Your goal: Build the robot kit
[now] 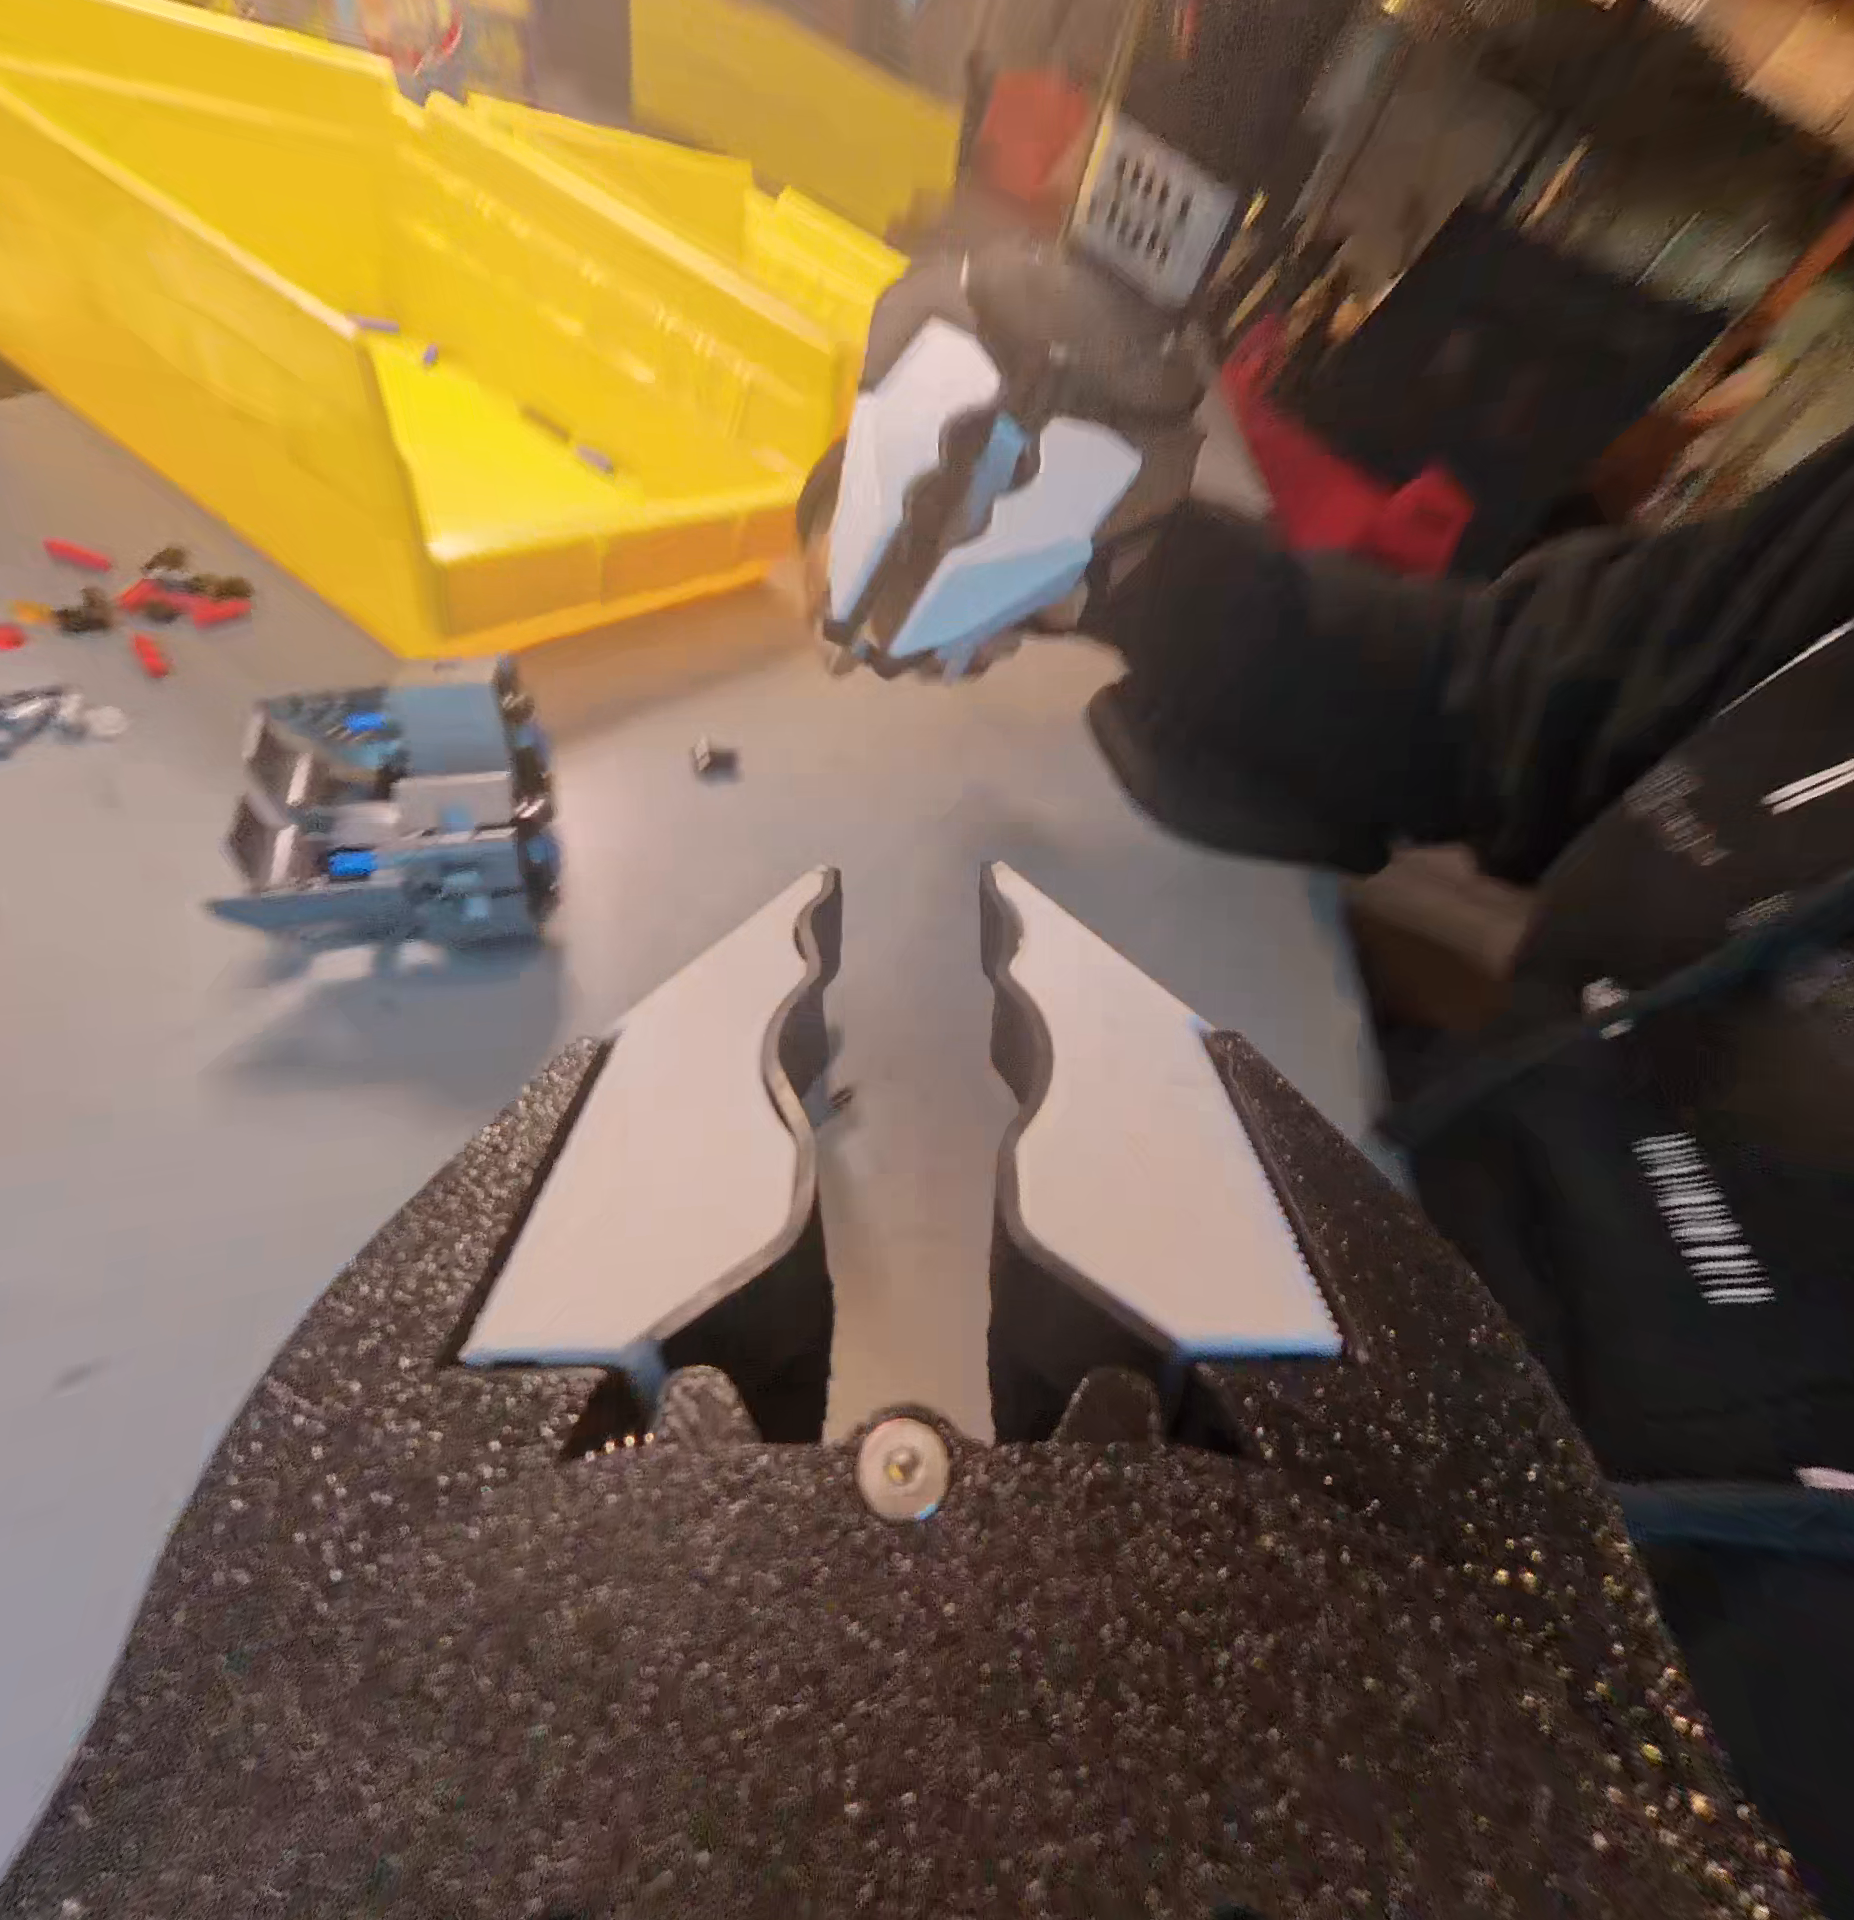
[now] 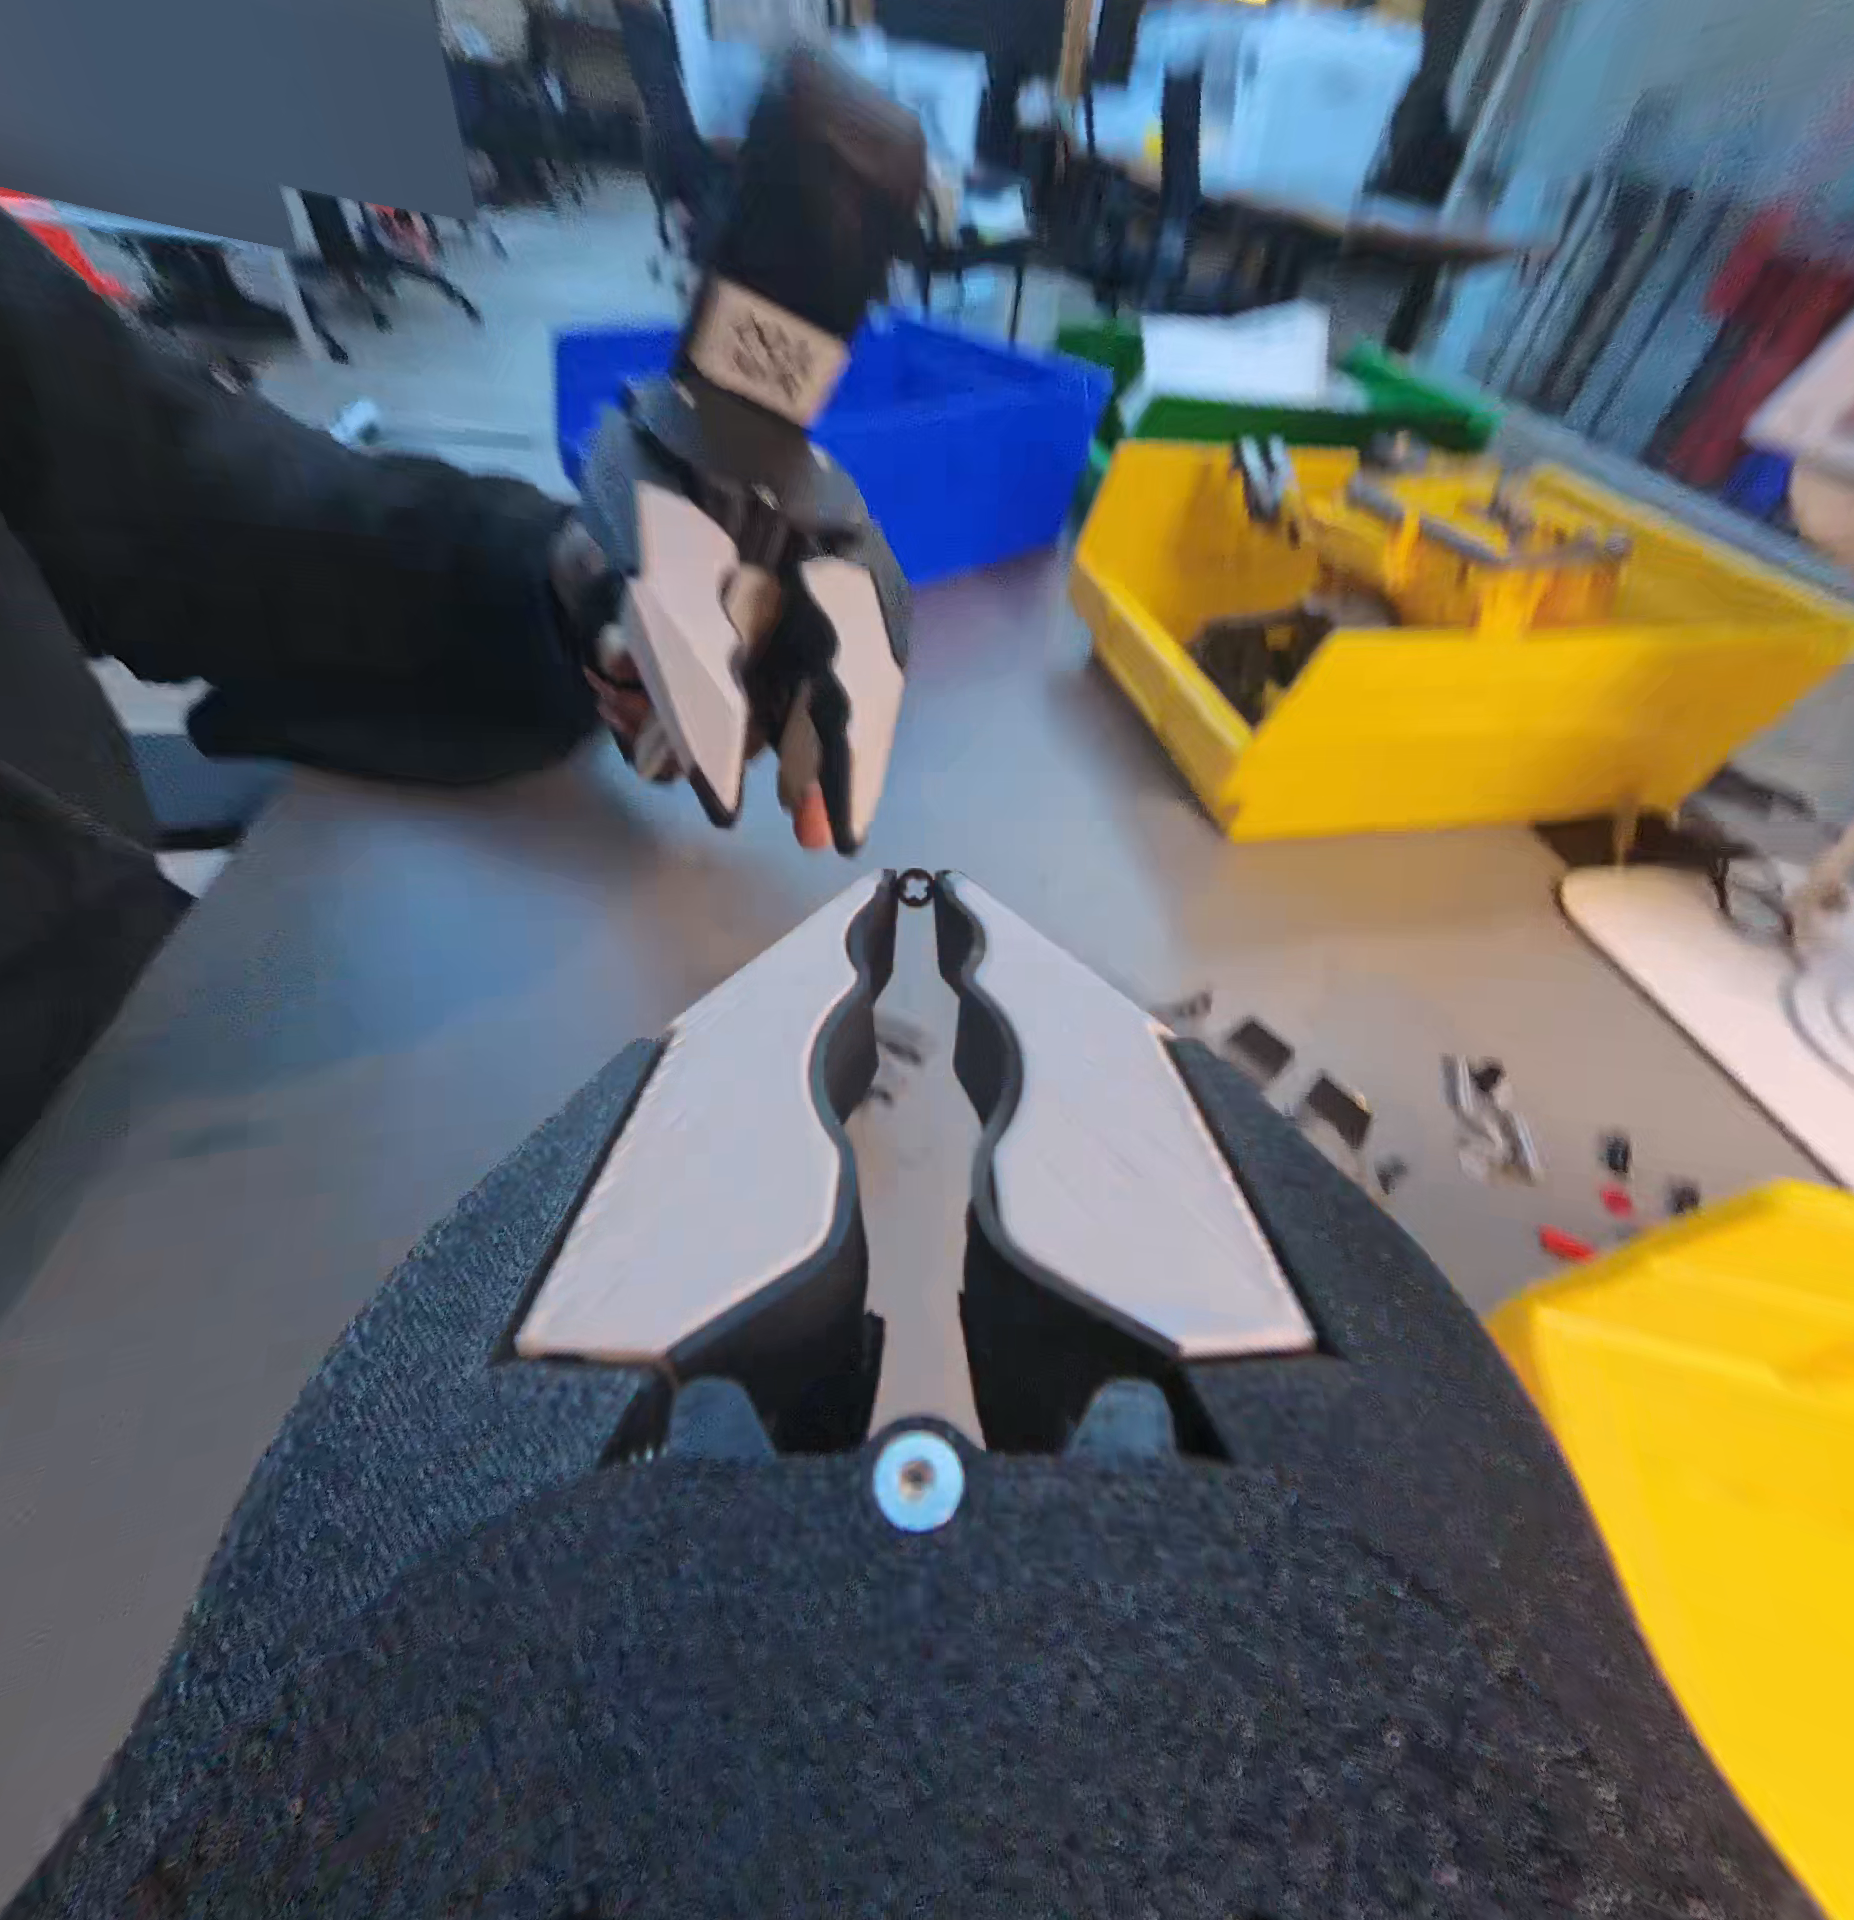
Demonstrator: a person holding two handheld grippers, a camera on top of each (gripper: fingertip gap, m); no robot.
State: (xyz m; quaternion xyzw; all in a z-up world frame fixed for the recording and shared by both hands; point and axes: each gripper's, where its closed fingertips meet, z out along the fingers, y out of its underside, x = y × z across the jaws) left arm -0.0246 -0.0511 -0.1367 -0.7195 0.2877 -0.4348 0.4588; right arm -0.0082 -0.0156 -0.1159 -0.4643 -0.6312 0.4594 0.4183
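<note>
Right gripper (image 2: 915, 881), low in the centre of its own view, pinches a tiny black ring (image 2: 915, 891) at its fingertips, level above the grey table (image 2: 435, 1039). Left gripper (image 1: 910, 878) points forward with jaws apart and empty. Only the left view shows the long yellow bin (image 1: 403, 343) at upper left and a grey brick model (image 1: 403, 810) at middle left.

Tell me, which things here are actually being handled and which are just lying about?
Handled: right hand-held gripper, shut on a small black piece; left hand-held gripper, open, empty.
Lying about: grey brick model, yellow bin, blue bin, loose red and black pieces.
</note>
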